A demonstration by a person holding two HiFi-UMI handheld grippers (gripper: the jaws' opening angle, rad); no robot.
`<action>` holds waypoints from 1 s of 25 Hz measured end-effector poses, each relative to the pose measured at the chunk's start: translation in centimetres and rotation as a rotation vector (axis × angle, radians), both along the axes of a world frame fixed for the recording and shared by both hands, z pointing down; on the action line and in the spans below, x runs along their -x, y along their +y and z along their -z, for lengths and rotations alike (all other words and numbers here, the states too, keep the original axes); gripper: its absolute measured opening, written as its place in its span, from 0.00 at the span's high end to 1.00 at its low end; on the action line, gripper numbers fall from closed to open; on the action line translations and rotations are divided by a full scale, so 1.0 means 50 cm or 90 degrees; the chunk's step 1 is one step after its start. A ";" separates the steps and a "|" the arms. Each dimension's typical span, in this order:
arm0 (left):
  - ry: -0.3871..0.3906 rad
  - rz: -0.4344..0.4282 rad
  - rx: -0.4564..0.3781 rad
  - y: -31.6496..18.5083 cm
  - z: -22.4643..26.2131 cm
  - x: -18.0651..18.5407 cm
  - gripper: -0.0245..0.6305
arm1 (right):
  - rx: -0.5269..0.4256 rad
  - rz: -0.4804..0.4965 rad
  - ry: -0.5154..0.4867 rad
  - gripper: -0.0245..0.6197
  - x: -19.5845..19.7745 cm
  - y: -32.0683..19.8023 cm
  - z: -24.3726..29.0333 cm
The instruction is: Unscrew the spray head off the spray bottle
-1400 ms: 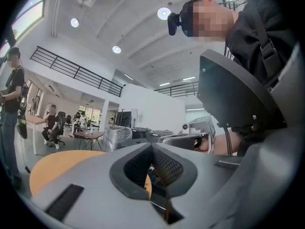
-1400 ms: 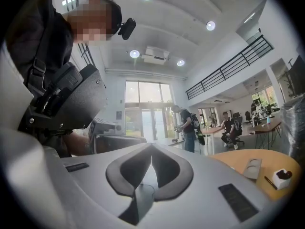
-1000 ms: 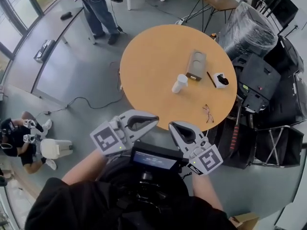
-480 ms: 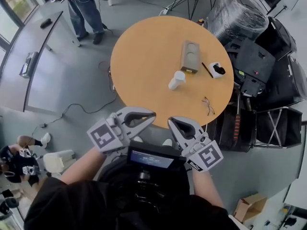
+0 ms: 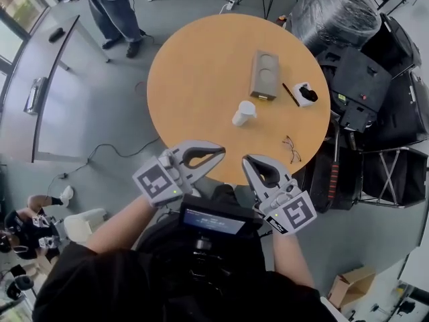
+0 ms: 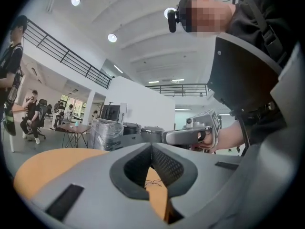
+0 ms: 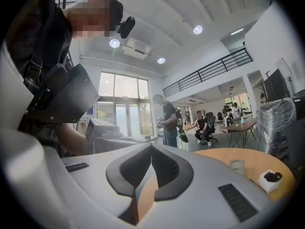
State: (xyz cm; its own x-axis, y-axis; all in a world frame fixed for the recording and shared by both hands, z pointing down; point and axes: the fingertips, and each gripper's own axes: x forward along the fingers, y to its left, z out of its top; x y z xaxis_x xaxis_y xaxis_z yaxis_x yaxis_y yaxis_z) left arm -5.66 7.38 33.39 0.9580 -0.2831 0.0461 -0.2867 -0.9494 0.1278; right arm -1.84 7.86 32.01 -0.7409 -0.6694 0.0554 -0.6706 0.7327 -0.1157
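The white spray bottle (image 5: 244,113) stands upright near the middle of the round wooden table (image 5: 194,72), with its spray head on. Both grippers hover over the table's near edge, well short of the bottle and not touching it. My left gripper (image 5: 221,151) is shut with nothing between its jaws, and its tips point right. My right gripper (image 5: 247,159) is also shut and empty, a little to the right of the left one. In the left gripper view the shut jaws (image 6: 151,144) face the right gripper (image 6: 190,135).
On the table lie a grey-brown box (image 5: 264,75), a dark pen (image 5: 290,94), a small white holder with a black item (image 5: 307,94) and a pair of glasses (image 5: 291,150). Black cases and wrapped gear (image 5: 362,79) crowd the right side. People stand and sit around the floor.
The view has shifted so that the table sits closer to the grippers, whose tips now reach its near edge. Both grippers stay shut and empty. The bottle has not moved on the table.
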 end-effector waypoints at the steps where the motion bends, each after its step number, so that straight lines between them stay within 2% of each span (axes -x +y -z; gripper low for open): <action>1: 0.003 -0.001 0.003 -0.017 -0.007 -0.015 0.95 | 0.002 0.002 0.000 0.95 -0.013 -0.017 -0.006; 8: 0.024 0.012 -0.005 -0.133 -0.034 -0.111 0.95 | 0.009 0.031 -0.003 0.95 -0.099 -0.149 -0.042; 13: 0.026 0.041 -0.018 -0.208 -0.047 -0.170 0.95 | 0.016 0.066 -0.007 0.95 -0.151 -0.229 -0.070; 21: 0.005 0.096 -0.037 -0.287 -0.128 -0.202 0.94 | 0.008 0.105 -0.002 0.95 -0.191 -0.316 -0.140; 25: 0.001 0.124 -0.022 -0.323 -0.177 -0.190 0.92 | 0.020 0.101 0.002 0.91 -0.198 -0.354 -0.183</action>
State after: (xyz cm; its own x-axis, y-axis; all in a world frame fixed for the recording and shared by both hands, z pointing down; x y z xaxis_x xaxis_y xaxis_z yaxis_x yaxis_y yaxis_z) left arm 3.85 -8.79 42.23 0.8848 -0.4648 0.0322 -0.4656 -0.8798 0.0959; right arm 8.06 -9.82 41.15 -0.8373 -0.5413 0.0775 -0.5467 0.8259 -0.1379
